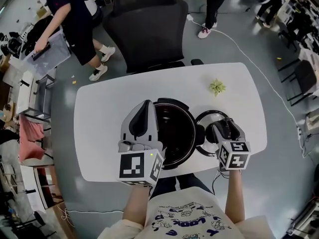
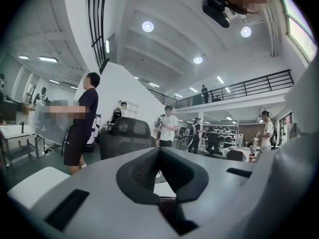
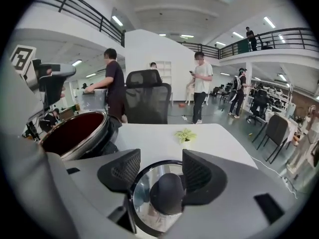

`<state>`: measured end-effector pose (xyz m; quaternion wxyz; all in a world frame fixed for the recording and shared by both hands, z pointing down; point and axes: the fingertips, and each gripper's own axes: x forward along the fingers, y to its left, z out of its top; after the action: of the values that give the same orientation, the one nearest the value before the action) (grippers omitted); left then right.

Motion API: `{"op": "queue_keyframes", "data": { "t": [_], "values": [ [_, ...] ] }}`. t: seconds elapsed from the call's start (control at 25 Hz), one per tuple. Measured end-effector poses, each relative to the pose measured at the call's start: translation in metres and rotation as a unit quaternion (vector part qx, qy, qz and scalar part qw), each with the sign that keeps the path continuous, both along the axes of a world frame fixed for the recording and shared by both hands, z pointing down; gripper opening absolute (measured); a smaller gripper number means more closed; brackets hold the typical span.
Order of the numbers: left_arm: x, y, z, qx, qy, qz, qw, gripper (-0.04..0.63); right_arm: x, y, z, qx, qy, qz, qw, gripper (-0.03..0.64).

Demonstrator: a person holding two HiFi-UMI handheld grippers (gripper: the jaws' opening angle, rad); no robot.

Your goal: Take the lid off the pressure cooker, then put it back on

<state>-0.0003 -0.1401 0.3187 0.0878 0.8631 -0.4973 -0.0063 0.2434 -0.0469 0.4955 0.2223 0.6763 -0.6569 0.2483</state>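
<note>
The pressure cooker (image 1: 174,133) stands open in the middle of the white table (image 1: 109,108), its dark inner pot (image 3: 75,133) showing. Its glass lid (image 1: 207,117) lies flat on the table just right of the cooker. My right gripper (image 1: 219,128) is tilted down over the lid, jaws apart around the black knob (image 3: 167,193), which sits close to the right pad without being squeezed. My left gripper (image 1: 146,106) hovers level over the cooker's left rim, jaws pressed together with nothing between them (image 2: 159,153).
A small green plant (image 1: 217,87) sits on the table behind the lid. A black office chair (image 1: 147,24) stands at the table's far edge, and a person (image 1: 75,24) carrying a clear bin stands at the back left. Other people stand further off.
</note>
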Motion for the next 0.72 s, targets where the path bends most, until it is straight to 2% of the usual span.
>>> {"op": "queue_keyframes", "data": {
  "t": [0.28, 0.72],
  "values": [
    [0.008, -0.007, 0.015, -0.011, 0.0, -0.007, 0.9999, 0.014, 0.007, 0.01, 0.055, -0.069, 0.002, -0.024, 0.997, 0.313],
    [0.021, -0.007, 0.038, -0.034, -0.011, -0.007, 0.9993, 0.014, 0.012, 0.016, 0.099, -0.118, -0.001, -0.044, 0.992, 0.337]
  ]
}}
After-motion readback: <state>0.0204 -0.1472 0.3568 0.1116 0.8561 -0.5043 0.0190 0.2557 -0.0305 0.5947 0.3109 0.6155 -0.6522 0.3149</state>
